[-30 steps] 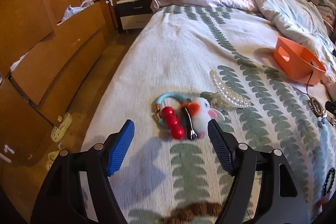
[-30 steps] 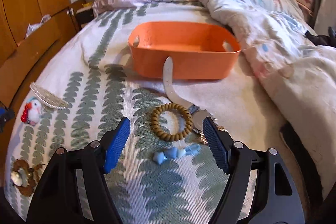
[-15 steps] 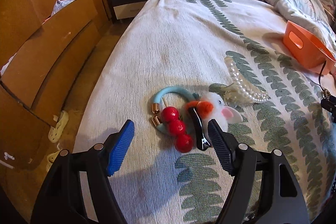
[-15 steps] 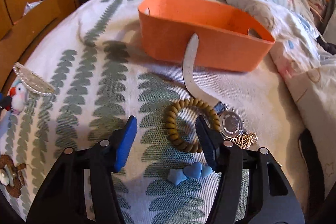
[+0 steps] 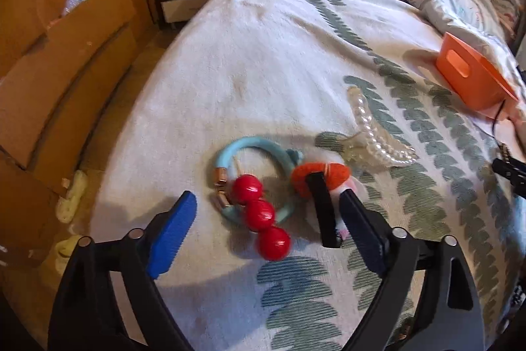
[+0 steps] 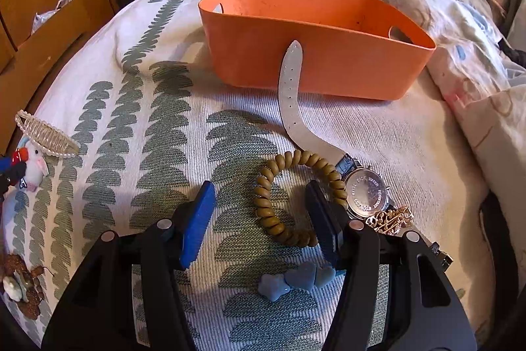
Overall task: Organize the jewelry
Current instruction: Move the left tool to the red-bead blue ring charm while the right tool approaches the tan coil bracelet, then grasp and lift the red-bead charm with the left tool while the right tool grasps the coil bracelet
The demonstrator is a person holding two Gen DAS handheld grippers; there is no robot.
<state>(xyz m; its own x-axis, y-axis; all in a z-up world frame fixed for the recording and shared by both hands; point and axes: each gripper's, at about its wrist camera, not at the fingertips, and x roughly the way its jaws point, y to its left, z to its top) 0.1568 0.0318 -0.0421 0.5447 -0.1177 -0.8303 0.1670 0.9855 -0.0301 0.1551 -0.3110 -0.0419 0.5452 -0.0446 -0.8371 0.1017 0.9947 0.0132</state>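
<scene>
Between the blue pads of the left gripper [image 5: 268, 221] lies a teal hair tie with three red beads [image 5: 259, 203], and just beside it a plush bird clip with an orange tuft [image 5: 320, 175] whose black clip bar runs down toward the right-hand pad. A second ago these pieces sat well ahead of the fingertips; now the gripper has come down over them and its jaws are opening wider, with the beads inside the gap and no pad pressing on anything. A pearl hair comb [image 5: 378, 138] rests a little beyond the bird clip, and the orange basket [image 5: 466, 78] stands well apart at the far right of that view. On the other side of the bed, the right gripper [image 6: 259, 219] has likewise dropped low and narrowed its gap over the last second; its jaws now stand apart around the left part of an olive spiral hair tie [image 6: 296, 196], the right pad touching or nearly touching the coil, though no firm clamp is visible. A white-strapped watch [image 6: 365, 193] lies face down just beside the coil, a gold chain [image 6: 391, 219] against it, and blue heart and star charms [image 6: 297, 280] sit beneath the gripper. Both hands appear poised for a first pick, with the basket [image 6: 315, 55] apparently empty as far as its interior shows.
</scene>
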